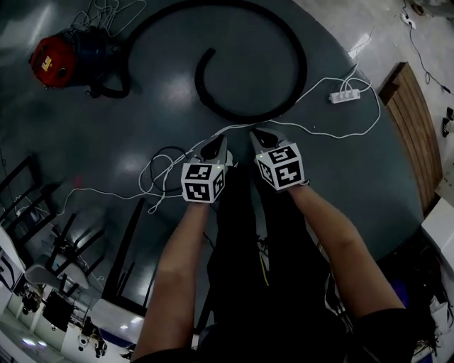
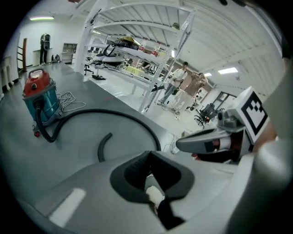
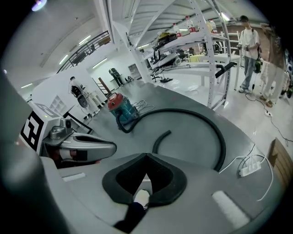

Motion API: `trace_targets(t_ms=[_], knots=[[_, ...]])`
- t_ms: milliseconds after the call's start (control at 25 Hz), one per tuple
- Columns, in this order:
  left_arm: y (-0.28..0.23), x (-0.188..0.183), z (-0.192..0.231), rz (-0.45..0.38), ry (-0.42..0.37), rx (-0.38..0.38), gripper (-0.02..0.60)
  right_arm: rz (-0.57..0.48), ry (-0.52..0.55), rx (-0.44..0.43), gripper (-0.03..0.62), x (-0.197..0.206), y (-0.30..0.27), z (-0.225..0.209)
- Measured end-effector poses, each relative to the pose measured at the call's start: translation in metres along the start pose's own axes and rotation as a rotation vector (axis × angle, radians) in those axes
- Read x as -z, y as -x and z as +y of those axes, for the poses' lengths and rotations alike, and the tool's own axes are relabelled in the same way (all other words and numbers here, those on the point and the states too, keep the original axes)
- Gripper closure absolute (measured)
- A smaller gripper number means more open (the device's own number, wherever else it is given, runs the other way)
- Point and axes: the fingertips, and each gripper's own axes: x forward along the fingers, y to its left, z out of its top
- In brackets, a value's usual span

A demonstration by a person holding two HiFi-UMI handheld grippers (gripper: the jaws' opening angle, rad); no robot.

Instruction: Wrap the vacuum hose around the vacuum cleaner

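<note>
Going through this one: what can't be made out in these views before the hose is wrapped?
Cord: head view, cut off by the top edge; its plug is unseen.
Where the hose joins the vacuum: head view, too dark and small.
Power strip: head and right gripper views, too small to tell what is plugged in.
Floor near the person: head view, hidden by arms.

Far on my right I see a white power strip (image 1: 345, 94) on the dark floor (image 1: 85, 142), its white cable (image 1: 305, 128) trailing toward me. A slatted wooden board (image 1: 415, 135) lies further right; black chair frames (image 1: 50, 234) stand near left.
</note>
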Motion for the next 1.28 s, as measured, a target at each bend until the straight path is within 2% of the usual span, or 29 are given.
trace_targets(t_ms=[400, 600, 920, 1040, 1200, 1280], knots=[[-0.085, 0.053, 0.049, 0.071, -0.014, -0.010, 0.572, 0.009, -0.034, 0.029, 0.600, 0.047, -0.081, -0.041], [-0.132, 0.094, 0.086, 0.124, -0.054, -0.082, 0.572, 0.002, -0.031, 0.023, 0.601, 0.075, -0.124, -0.057], [-0.201, 0.159, 0.131, 0.174, 0.017, -0.138, 0.571, 0.058, 0.087, -0.008, 0.600, 0.127, -0.199, -0.075], [-0.227, 0.181, 0.146, 0.210, 0.028, -0.157, 0.546, 0.072, 0.110, -0.013, 0.600, 0.140, -0.224, -0.088], [-0.257, 0.194, 0.170, 0.191, 0.044, -0.197, 0.517, 0.077, 0.119, -0.029, 0.600, 0.150, -0.261, -0.103], [-0.270, 0.196, 0.184, 0.172, 0.078, -0.228, 0.493, 0.077, 0.138, -0.027, 0.600, 0.153, -0.278, -0.110]])
